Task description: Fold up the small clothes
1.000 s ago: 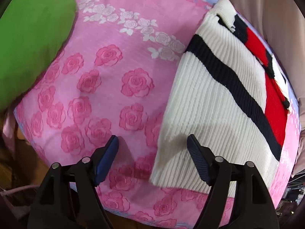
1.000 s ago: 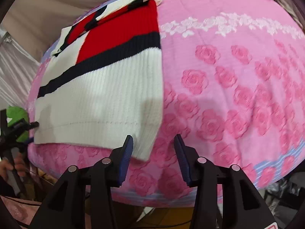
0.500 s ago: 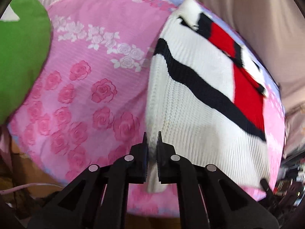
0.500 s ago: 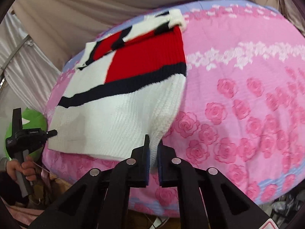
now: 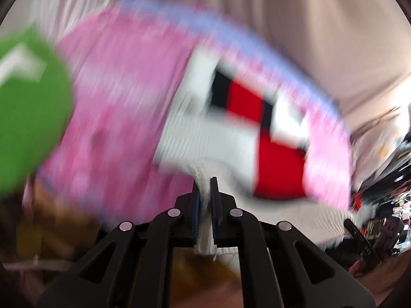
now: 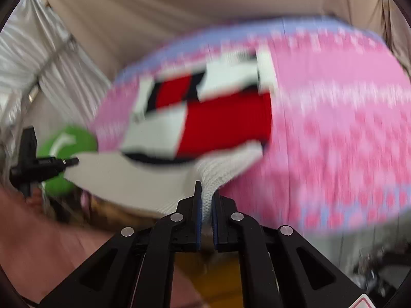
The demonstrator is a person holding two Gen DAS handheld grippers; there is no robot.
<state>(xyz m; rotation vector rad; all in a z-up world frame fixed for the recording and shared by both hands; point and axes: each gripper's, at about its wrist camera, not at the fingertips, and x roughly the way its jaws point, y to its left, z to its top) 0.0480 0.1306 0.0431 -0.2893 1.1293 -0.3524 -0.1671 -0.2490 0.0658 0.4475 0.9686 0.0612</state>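
A white knit sweater (image 5: 205, 133) with red blocks and black stripes lies on the pink rose-patterned cloth (image 5: 123, 107). My left gripper (image 5: 204, 182) is shut on its near left hem corner and holds it lifted. My right gripper (image 6: 206, 190) is shut on the near right hem corner (image 6: 215, 172), also lifted. The sweater's lower part (image 6: 133, 174) hangs raised between the two grippers; its upper part (image 6: 218, 118) rests on the cloth. Both views are motion-blurred.
A green cushion (image 5: 28, 123) sits at the cloth's left edge and shows in the right wrist view (image 6: 66, 141) too. Beige curtain (image 6: 179, 7) hangs behind. The left gripper (image 6: 38, 164) and my hand show at the left. Clutter (image 5: 385, 179) lies to the right.
Both grippers closed on the sweater's near hem corners, then lifted them up and back off the cloth. The hem now hangs raised above the table edge.
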